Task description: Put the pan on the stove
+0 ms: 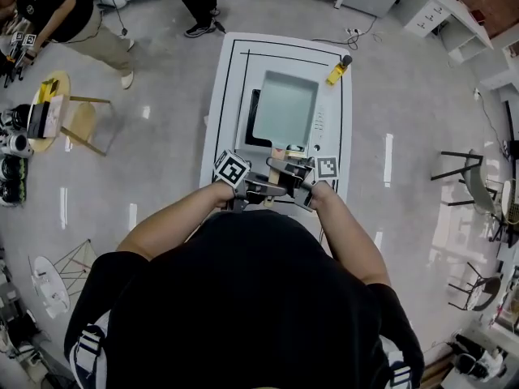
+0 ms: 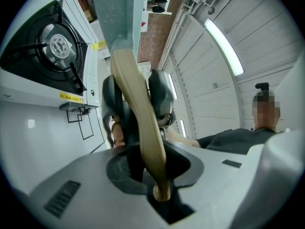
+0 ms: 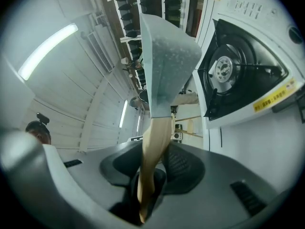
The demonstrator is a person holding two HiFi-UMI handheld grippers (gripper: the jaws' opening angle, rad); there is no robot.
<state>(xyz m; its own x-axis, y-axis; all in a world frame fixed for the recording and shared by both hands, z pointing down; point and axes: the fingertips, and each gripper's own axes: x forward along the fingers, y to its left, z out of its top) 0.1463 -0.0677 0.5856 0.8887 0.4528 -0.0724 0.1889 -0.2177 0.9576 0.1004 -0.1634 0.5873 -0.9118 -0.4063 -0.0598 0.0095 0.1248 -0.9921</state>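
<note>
A square grey pan (image 1: 284,108) with a wooden handle (image 1: 276,159) hangs over the white stove (image 1: 324,128), whose black burner grate (image 1: 253,120) shows at the pan's left edge. Both grippers hold the handle from opposite sides. My left gripper (image 1: 258,189) is shut on the handle (image 2: 140,123); its view shows the pan (image 2: 119,13) running ahead and the burner (image 2: 52,44) off to the side. My right gripper (image 1: 293,186) is likewise shut on the handle (image 3: 155,147), with the pan (image 3: 167,56) ahead and the burner (image 3: 238,75) beside it.
The stove stands on a white table (image 1: 219,120) with a yellow object (image 1: 336,73) at its far right corner. A wooden stool (image 1: 81,124) and a person (image 1: 81,23) are at the left. Dark chairs (image 1: 466,173) stand at the right.
</note>
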